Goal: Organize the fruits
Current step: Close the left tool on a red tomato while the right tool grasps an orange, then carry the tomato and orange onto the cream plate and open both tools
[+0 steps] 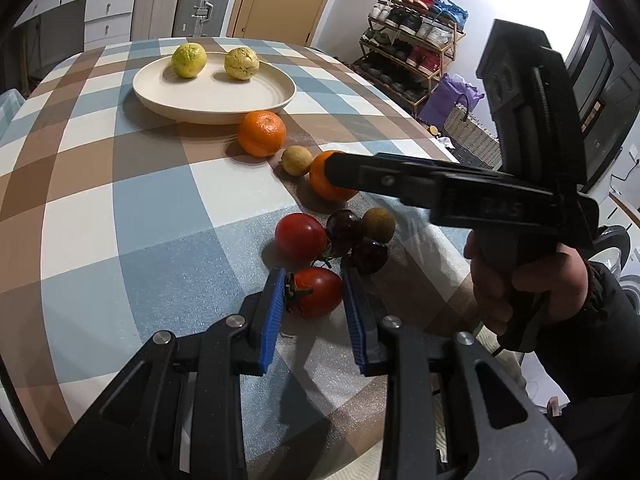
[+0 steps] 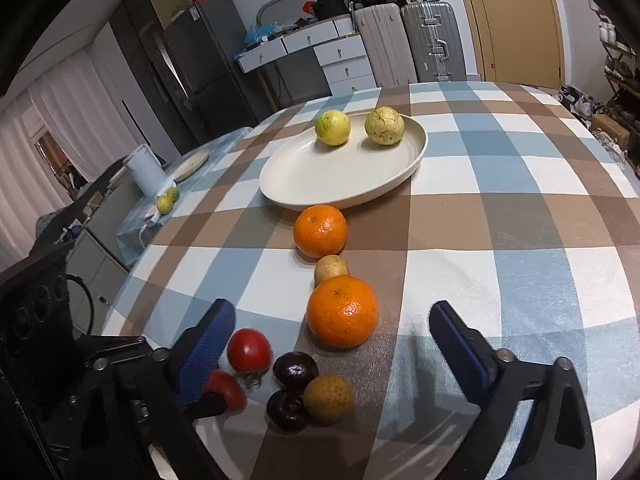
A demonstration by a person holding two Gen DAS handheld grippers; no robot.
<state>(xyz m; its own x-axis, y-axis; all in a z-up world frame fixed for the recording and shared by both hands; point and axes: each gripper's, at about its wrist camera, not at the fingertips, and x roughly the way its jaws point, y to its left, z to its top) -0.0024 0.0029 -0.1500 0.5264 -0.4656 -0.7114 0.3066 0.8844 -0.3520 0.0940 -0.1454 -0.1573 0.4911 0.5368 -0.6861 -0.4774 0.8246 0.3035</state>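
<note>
Near the table's front edge, the left gripper (image 1: 314, 300) has its blue fingers (image 1: 274, 312) on both sides of a tomato (image 1: 316, 292), touching or nearly so; probably it is about to lift it. The right gripper (image 2: 332, 344) is wide open and holds nothing, facing the near orange (image 2: 342, 311). Farther on, toward the far edge, the plate (image 2: 320, 184) carries two yellow-green fruits, so it seems the collecting place. Only the left view shows the right gripper from outside; only the right view shows its open gap.
</note>
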